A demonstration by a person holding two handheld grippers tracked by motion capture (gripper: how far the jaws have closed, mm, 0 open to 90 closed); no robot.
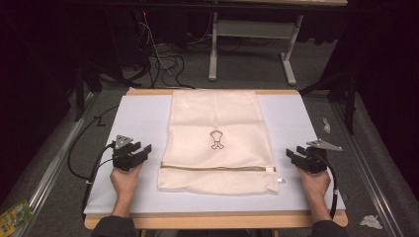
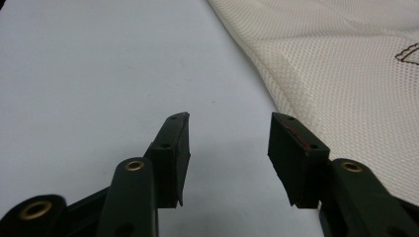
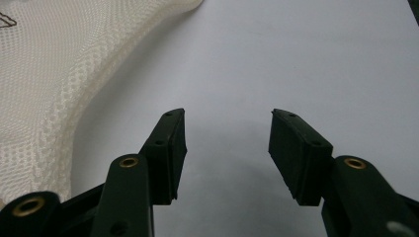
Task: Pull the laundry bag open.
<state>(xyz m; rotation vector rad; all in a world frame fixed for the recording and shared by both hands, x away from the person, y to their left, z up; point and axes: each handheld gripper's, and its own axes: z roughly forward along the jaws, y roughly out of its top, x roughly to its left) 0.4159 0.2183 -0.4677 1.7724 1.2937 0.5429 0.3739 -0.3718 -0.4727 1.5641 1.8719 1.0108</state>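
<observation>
**Both grippers poised beside the mesh bag**

Nearest me, the left gripper (image 1: pixel 142 150) at nine o'clock and the right gripper (image 1: pixel 295 157) at three rest with jaws spread, holding nothing. Between them on the pale table mat (image 1: pixel 138 118) lies the cream mesh zippered laundry bag (image 1: pixel 215 143). I'd pinch its near corners squarely. No words, just a small black outline emblem (image 1: pixel 216 138).

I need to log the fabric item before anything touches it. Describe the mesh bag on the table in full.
The mesh bag is a cream, fine-holed net fabric pouch, rectangular and lying flat in the middle of the pale table mat, its far end reaching the mat's far edge. A small black outline drawing sits near its centre. A zipper line crosses it near the near end, with a small white pull at its right. The left gripper and right gripper sit open on either side, apart from it.
</observation>
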